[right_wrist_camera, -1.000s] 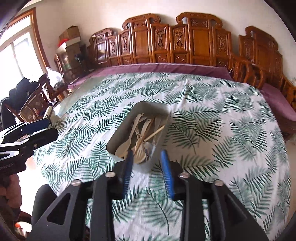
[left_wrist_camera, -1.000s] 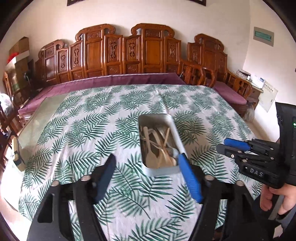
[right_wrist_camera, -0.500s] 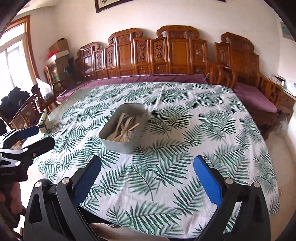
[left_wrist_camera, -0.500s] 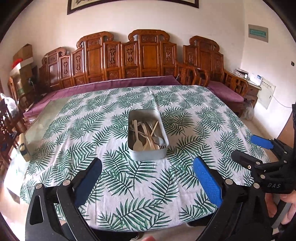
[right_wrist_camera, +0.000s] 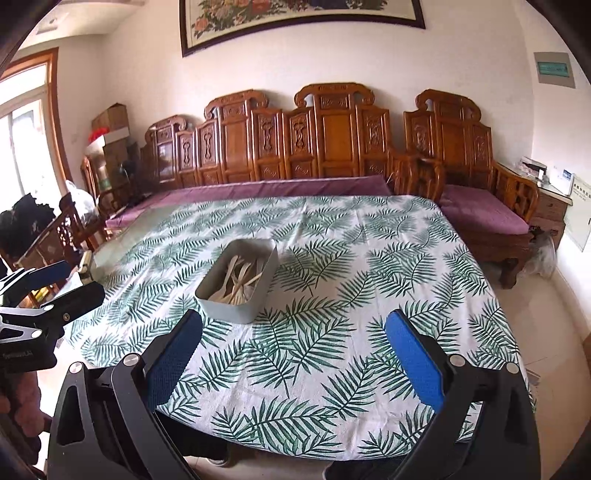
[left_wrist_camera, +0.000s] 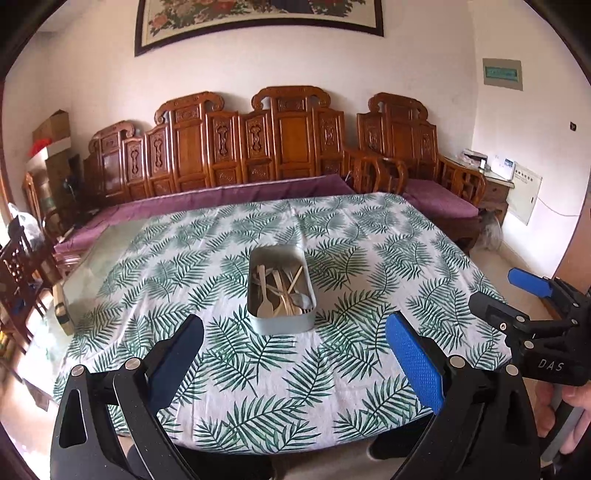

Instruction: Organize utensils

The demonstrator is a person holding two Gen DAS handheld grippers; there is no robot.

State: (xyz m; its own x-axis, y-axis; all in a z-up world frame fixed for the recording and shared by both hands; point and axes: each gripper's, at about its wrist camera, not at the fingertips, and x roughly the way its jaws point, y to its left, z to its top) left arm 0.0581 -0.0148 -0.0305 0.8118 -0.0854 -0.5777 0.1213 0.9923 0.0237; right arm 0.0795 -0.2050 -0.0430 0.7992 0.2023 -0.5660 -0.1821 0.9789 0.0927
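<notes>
Gripper (left_wrist_camera: 293, 349) before (wooden) utensils (left_wrist_camera: 282, 291)

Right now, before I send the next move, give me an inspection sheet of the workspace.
Surface: table covered by a leaf-print cloth; a bare glass strip shows at its left side.
Job's things: grey bin stands near the middle of the cloth, holding a loose pile of wooden and metal utensils.
Clutter: nothing seen on the cloth besides the bin.
Grippers: left gripper and right gripper are both open and empty, held at the near edge; their jaws have just been opening.
Cables: one thin wire runs on the right wall.
Surroundings: carved wooden benches with purple cushions, framed picture, stacked boxes at left.
</notes>
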